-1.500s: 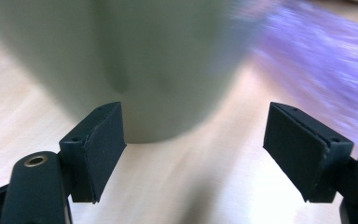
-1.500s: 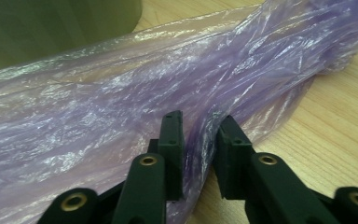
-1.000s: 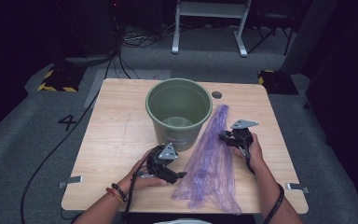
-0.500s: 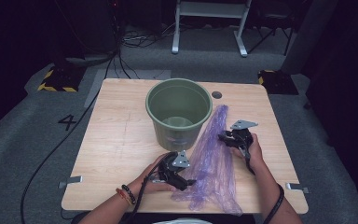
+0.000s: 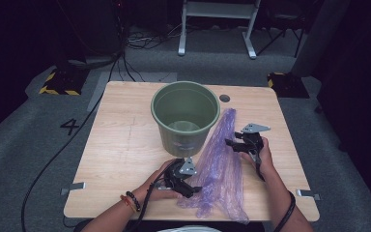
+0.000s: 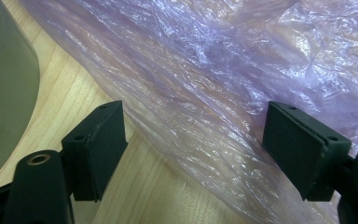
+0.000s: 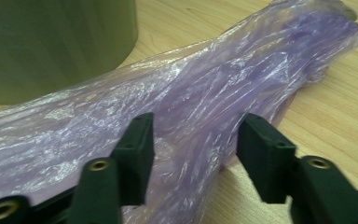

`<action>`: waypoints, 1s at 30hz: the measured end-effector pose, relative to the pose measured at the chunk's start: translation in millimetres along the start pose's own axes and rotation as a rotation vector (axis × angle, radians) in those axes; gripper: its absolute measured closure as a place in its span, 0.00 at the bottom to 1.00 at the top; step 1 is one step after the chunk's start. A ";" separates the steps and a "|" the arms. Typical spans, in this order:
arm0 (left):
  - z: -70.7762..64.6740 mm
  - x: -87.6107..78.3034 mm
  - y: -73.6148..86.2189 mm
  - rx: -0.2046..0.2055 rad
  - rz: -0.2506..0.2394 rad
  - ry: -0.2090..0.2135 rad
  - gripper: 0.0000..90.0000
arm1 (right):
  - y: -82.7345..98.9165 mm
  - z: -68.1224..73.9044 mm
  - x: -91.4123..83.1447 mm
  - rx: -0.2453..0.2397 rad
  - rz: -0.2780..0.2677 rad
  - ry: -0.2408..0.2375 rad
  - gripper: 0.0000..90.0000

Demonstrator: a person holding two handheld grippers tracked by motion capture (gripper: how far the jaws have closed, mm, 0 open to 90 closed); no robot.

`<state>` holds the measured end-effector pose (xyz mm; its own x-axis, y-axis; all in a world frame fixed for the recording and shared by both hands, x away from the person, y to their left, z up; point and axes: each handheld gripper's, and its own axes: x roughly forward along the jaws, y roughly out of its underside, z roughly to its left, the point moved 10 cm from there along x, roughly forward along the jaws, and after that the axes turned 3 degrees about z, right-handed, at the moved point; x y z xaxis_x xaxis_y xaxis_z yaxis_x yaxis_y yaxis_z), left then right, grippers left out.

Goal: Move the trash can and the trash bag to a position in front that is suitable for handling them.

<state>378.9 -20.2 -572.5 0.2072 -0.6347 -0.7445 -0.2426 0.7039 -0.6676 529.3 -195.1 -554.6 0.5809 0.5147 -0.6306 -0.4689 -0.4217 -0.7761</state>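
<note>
Here the left gripper is held wide open over the near edge of one crumpled purple plastic bag, nothing pinched. The right gripper has just been opening, film between its jaws but unpressed. One green plastic bucket stands beside the bag on the wooden worktop. Regrasping appears in hand; next, an edge must be pinched.

The left gripper moved onto the purple bag; the right gripper opened.
</note>
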 end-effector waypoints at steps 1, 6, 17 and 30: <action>0.0 0.0 0.0 -0.001 -0.003 0.001 0.23 | -0.3 -0.7 0.0 0.005 -0.001 0.007 0.45; 0.2 0.1 0.3 0.001 -0.008 0.004 0.23 | -8.3 -2.4 -3.7 0.030 -0.025 0.028 0.32; 0.3 0.2 0.3 0.005 -0.009 0.009 0.23 | -22.9 -16.8 -3.9 0.014 0.023 0.025 0.34; 0.3 -0.3 0.8 0.005 -0.008 0.008 0.23 | -20.3 -11.2 25.3 -0.028 0.106 0.028 0.36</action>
<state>378.9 -19.3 -572.8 0.2016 -0.6427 -0.7391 -0.2367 0.7002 -0.6735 560.9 -181.9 -554.7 0.5474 0.4454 -0.7084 -0.5098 -0.4939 -0.7044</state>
